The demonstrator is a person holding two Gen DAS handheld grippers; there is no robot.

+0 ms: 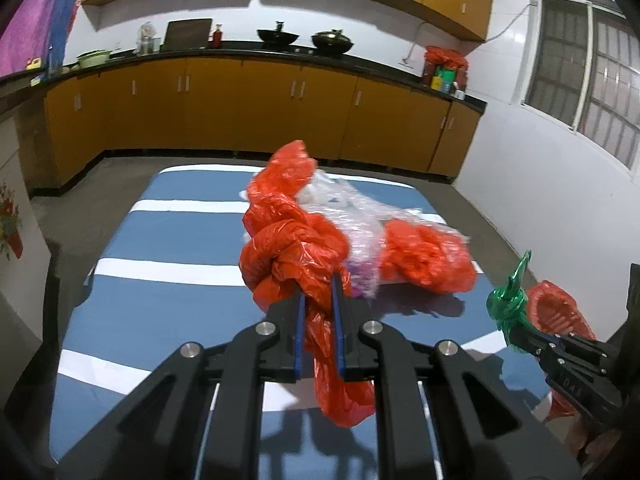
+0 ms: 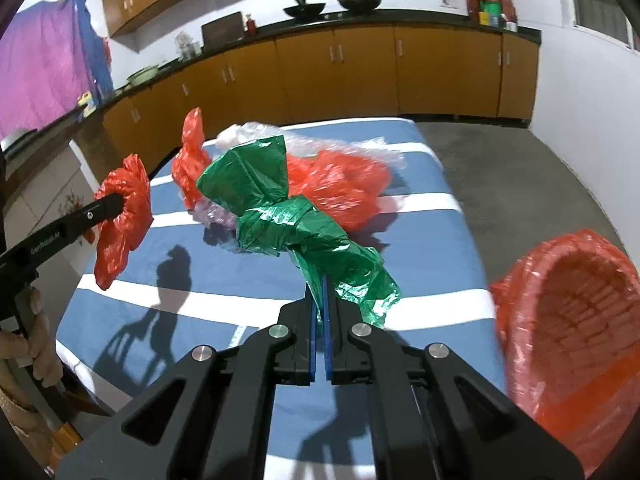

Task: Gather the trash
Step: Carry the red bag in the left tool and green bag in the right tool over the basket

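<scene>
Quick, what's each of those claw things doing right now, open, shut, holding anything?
Left gripper: shut on a knotted red plastic bag.
Right gripper: shut on a knotted green plastic bag.

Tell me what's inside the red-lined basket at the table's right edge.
Nothing shows inside the basket: only its red plastic liner over the woven wall. The lowest part of its bottom is cut off by the frame, so that stays unseen.
</scene>
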